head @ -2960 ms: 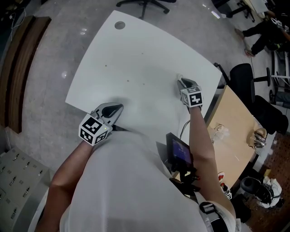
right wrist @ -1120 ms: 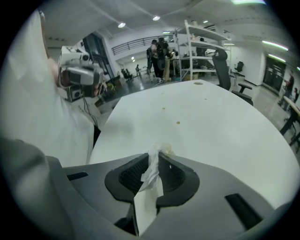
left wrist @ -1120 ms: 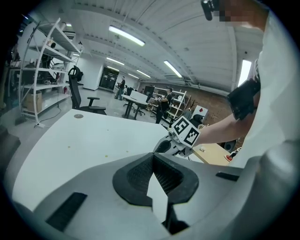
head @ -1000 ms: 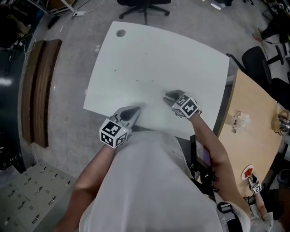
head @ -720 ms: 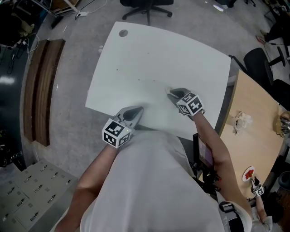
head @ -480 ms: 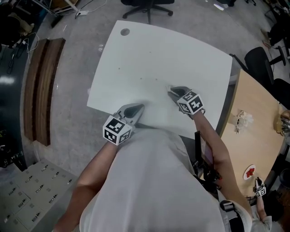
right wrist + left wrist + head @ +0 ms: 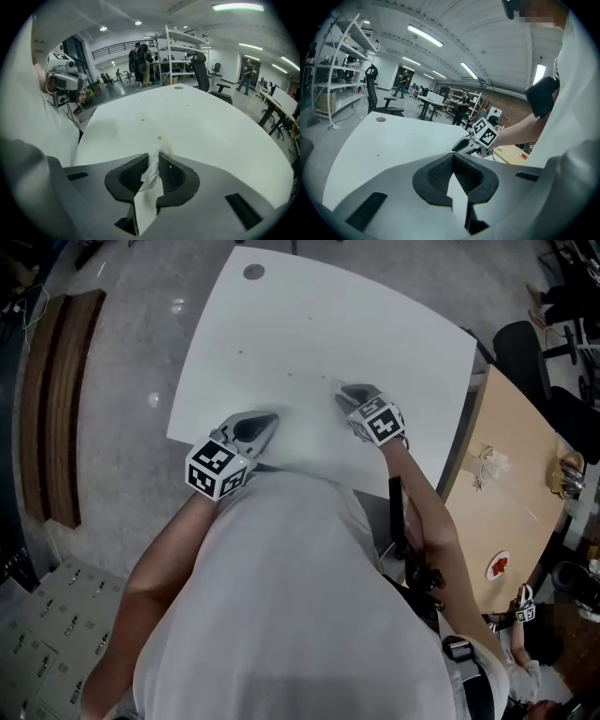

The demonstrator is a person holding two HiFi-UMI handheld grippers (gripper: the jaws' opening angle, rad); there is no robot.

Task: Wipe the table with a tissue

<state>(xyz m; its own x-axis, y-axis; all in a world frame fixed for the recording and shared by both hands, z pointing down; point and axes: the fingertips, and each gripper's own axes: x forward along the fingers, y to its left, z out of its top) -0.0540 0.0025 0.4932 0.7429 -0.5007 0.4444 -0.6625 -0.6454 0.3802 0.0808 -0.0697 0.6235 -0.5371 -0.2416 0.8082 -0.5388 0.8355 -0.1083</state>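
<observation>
I see the white desk (image 7: 394, 324) filling the upper middle of the head view, with a wooden desk (image 7: 511, 465) along its right side. My left claw (image 7: 265, 420) sits at the white desk's lower left edge. In its own view the jaws are together, with nothing between them. My right claw (image 7: 341, 390) is near the centre of the frame, jaws clamped on a crumpled white tissue (image 7: 151, 171) that pokes out past the tips. Just ahead of the tissue is a small yellowish spot (image 7: 160, 138), and a second spot (image 7: 143, 120) lies further up.
</observation>
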